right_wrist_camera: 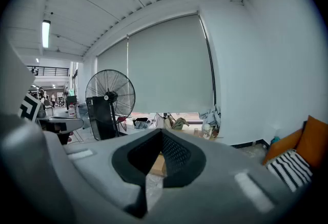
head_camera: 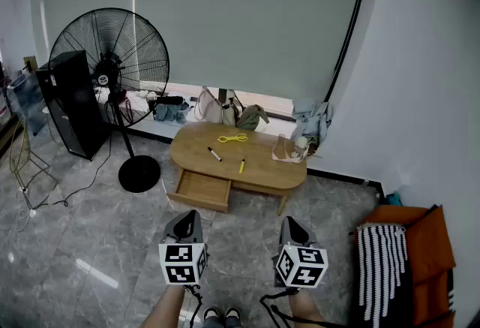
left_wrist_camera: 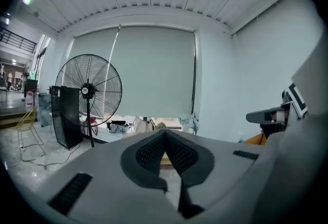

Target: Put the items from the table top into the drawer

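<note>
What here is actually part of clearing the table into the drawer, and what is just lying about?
Part of the job: table, open drawer, yellow cord, black pen, yellow pen, pinkish things at the table's right end.

Just lying about: standing fan, black box beside it, bags by the window, orange cushion.

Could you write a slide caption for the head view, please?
Left gripper and right gripper, both shut, face a wooden table with open drawer.
</note>
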